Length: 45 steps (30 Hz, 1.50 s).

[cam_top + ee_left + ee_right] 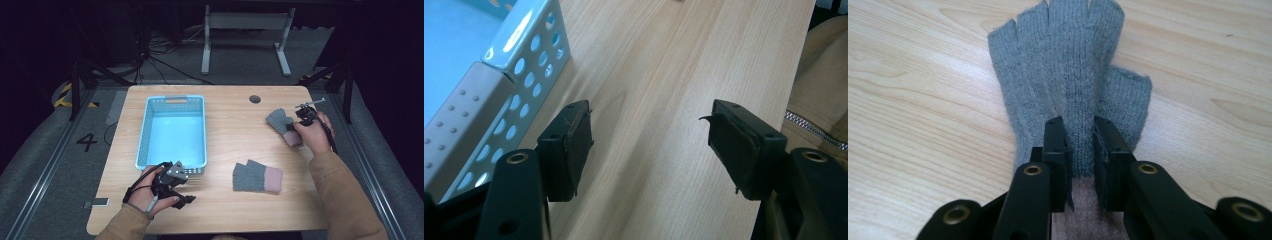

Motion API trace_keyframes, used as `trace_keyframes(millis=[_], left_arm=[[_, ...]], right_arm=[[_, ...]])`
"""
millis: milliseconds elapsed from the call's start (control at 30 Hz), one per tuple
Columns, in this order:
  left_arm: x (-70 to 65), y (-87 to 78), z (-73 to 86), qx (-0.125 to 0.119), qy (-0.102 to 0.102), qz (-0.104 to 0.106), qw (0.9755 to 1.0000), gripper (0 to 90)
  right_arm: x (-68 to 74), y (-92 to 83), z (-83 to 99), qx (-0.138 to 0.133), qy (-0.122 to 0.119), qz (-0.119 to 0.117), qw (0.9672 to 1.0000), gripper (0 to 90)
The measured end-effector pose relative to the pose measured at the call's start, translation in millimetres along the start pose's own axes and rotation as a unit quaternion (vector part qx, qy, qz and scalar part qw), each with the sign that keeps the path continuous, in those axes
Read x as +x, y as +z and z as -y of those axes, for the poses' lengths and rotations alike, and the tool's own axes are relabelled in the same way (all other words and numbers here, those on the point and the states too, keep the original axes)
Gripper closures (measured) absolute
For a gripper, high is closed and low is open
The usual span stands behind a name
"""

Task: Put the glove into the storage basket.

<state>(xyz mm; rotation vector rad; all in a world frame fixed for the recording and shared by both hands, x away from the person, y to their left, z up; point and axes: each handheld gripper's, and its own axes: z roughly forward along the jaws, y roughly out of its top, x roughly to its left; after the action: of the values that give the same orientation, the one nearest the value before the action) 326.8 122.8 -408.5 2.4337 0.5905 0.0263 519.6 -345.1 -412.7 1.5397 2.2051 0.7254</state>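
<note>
Grey knit fingerless glove w/ pink cuff [1068, 75] lying flat at table's right edge, long axis straight ahead of right gripper [1080, 145], jaws nearly shut, pinching a fold by the cuff. Left gripper [651, 145] wide open, holding nothing, beside light-blue perforated plastic basket [531, 60], well apart from glove.

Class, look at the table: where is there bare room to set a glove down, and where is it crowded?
Bare wood lies between the blue basket and the far glove, and along the near edge right of the left gripper. The basket's floor is bare too. It is crowded at the right, where the right gripper pinches the far glove, with the near glove just before it.
</note>
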Motion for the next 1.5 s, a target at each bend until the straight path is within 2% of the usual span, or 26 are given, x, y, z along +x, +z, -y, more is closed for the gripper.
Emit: trace_keyframes(millis=[133, 167, 267, 367, 667, 800, 867, 900, 967, 1033, 1133, 1167, 1200, 1333, 1400, 1433, 1467, 1500], left_arm=[[0.6, -0.4, -0.6, 0.001, 0.003, 0.000, 1.0000, 34.9], [0.4, -0.6, -0.8, -0.001, 0.001, 0.000, 1.0000, 34.9], [0.5, -1.0, -1.5, -0.001, 0.002, 0.000, 1.0000, 34.9], [0.6, -0.3, -3.9, -0.001, 0.005, 0.001, 1.0000, 34.9], [0.7, 1.3, -9.0, -0.001, 0.013, 0.008, 0.9999, 34.9], [0.9, 2.2, -12.1, -0.002, 0.016, 0.011, 0.9998, 34.9], [0.8, 2.6, -12.8, -0.002, 0.016, 0.012, 0.9998, 34.9], [0.4, 4.1, -13.9, -0.001, 0.017, 0.011, 0.9998, 35.0], [0.1, 5.7, -15.1, -0.001, 0.021, 0.013, 0.9997, 35.0], [-0.8, 7.6, -17.3, 0.001, 0.025, 0.014, 0.9996, 35.0], [-1.2, 8.1, -18.9, 0.002, 0.026, 0.016, 0.9995, 35.0], [-1.0, 8.9, -21.0, 0.002, 0.029, 0.019, 0.9994, 35.0], [-1.0, 8.9, -21.0, 0.002, 0.029, 0.019, 0.9994, 35.0], [-1.5, 11.3, -24.5, 0.003, 0.033, 0.019, 0.9993, 35.0], [-1.7, 12.5, -26.2, 0.003, 0.035, 0.020, 0.9992, 35.0], [-2.2, 13.7, -27.8, 0.004, 0.036, 0.019, 0.9992, 35.0], [-2.2, 13.7, -27.8, 0.004, 0.036, 0.019, 0.9992, 35.0], [-2.9, 15.1, -29.4, 0.004, 0.035, 0.018, 0.9992, 35.0]], right_arm=[[2.9, -13.1, -2.6, -0.001, -0.011, -0.008, 0.9999, 78.3], [6.0, -21.3, -4.2, -0.004, -0.019, -0.014, 0.9997, 78.3], [9.1, -28.0, -5.3, -0.008, -0.028, -0.017, 0.9994, 78.3], [17.3, -43.3, -7.5, -0.019, -0.049, -0.026, 0.9983, 78.2], [33.9, -68.1, -6.8, -0.031, -0.083, -0.042, 0.9951, 78.0], [45.4, -82.3, -3.0, -0.038, -0.107, -0.057, 0.9919, 77.9], [47.8, -85.0, -1.9, -0.039, -0.109, -0.061, 0.9913, 77.8], [52.0, -89.8, 0.3, -0.041, -0.118, -0.067, 0.9899, 77.8], [53.5, -91.7, 1.2, -0.041, -0.123, -0.066, 0.9893, 77.8], [60.2, -99.4, 5.1, -0.045, -0.138, -0.076, 0.9865, 77.8], [64.4, -103.5, 7.7, -0.045, -0.147, -0.083, 0.9847, 77.8], [68.4, -106.8, 10.3, -0.046, -0.156, -0.087, 0.9828, 77.8], [68.4, -106.8, 10.3, -0.046, -0.156, -0.087, 0.9828, 77.8], [77.9, -112.8, 17.0, -0.041, -0.170, -0.106, 0.9789, 77.7], [79.2, -113.4, 18.1, -0.041, -0.172, -0.108, 0.9782, 77.6], [82.6, -115.3, 21.5, -0.042, -0.178, -0.115, 0.9765, 77.6], [82.6, -115.3, 21.5, -0.042, -0.178, -0.115, 0.9765, 77.6], [85.7, -117.1, 25.8, -0.042, -0.178, -0.125, 0.9751, 77.6]])
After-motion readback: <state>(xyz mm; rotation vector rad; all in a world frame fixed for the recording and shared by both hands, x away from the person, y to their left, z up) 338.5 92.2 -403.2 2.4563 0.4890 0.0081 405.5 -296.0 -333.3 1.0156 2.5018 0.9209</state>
